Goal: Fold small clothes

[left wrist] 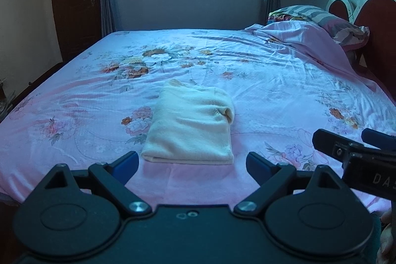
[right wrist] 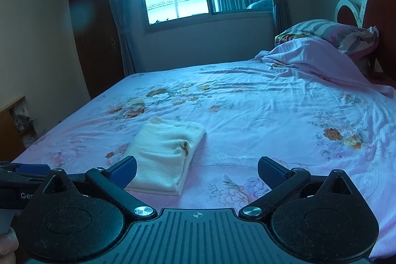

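The left hand-held gripper (left wrist: 191, 162) hovers wide open and empty just short of the folded cream garment (left wrist: 191, 125). The right hand-held gripper (right wrist: 197, 171) is also spread wide, holding nothing, with the garment just beyond its left finger. The garment lies flat on the floral bed (left wrist: 272, 71), well apart from the pillow (left wrist: 321, 16).

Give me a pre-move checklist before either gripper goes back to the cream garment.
1. Left gripper open, holding nothing: ok.
2. Right gripper open, holding nothing: ok.
3. Cream garment lies folded on the bedsheet, touched by neither gripper: ok.
4. Fold tidy: not ok, a bunched tuck shows at its right edge.
5. Sheet around it free of other items: ok.
6. Layers underneath aligned: cannot tell.
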The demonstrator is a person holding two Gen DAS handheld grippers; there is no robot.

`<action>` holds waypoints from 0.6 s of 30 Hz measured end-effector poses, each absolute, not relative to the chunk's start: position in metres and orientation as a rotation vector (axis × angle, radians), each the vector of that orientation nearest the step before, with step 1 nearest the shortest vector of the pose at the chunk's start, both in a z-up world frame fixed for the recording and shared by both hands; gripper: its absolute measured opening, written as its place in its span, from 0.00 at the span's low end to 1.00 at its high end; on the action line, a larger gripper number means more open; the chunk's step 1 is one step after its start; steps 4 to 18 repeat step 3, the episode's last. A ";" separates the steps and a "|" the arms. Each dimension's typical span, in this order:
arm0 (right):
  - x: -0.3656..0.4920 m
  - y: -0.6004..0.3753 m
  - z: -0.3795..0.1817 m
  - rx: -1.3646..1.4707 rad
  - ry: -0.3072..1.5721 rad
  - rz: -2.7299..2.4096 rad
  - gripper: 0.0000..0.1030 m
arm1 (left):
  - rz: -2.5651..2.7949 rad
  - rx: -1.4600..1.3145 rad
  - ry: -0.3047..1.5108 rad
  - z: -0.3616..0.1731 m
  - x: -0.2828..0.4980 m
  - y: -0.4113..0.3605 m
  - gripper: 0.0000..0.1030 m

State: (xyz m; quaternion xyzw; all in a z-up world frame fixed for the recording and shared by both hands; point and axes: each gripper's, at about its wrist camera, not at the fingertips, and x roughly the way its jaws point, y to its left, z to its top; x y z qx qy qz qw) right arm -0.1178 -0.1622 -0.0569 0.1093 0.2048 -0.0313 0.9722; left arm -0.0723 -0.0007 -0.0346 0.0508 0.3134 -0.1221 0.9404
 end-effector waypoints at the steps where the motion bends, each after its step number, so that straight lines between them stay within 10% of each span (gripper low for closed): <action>1: -0.117 -0.163 -0.058 0.220 0.414 -0.067 1.00 | -0.251 0.103 0.631 -0.035 -0.072 -0.001 0.89; 18: -0.116 -0.165 -0.061 0.222 0.418 -0.072 1.00 | -0.259 0.101 0.637 -0.036 -0.067 -0.002 0.89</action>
